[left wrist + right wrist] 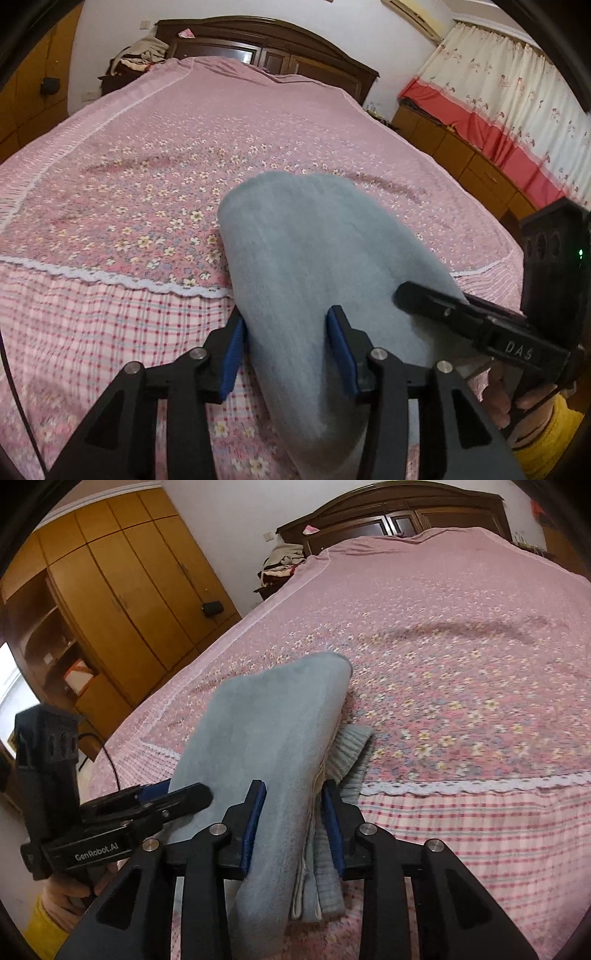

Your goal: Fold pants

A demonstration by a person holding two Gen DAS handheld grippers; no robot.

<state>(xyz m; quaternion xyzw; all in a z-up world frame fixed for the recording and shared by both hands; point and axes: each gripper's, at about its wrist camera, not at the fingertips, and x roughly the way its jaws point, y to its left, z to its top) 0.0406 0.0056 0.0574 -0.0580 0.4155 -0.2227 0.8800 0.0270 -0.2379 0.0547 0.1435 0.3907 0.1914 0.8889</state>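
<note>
The light blue fleece pants (pixel 295 251) are a folded bundle at the near edge of the bed. My left gripper (pixel 286 332) has its blue pads on both sides of the bundle's near end, shut on it. My right gripper (pixel 293 805) is shut on the same bundle (pixel 266 731) from the other side; a ribbed cuff (pixel 347 753) sticks out on the right. Each gripper shows in the other's view: the right one (pixel 443 306) at right, the left one (pixel 170 797) at left.
The bed (pixel 184 147) has a pink floral cover with a checked border along the near edge. A dark wooden headboard (pixel 273 44) stands at the far end with piled clothes (pixel 140 55) beside it. A wooden wardrobe (pixel 122 576) stands at left, low cabinets and curtains (pixel 498 99) at right.
</note>
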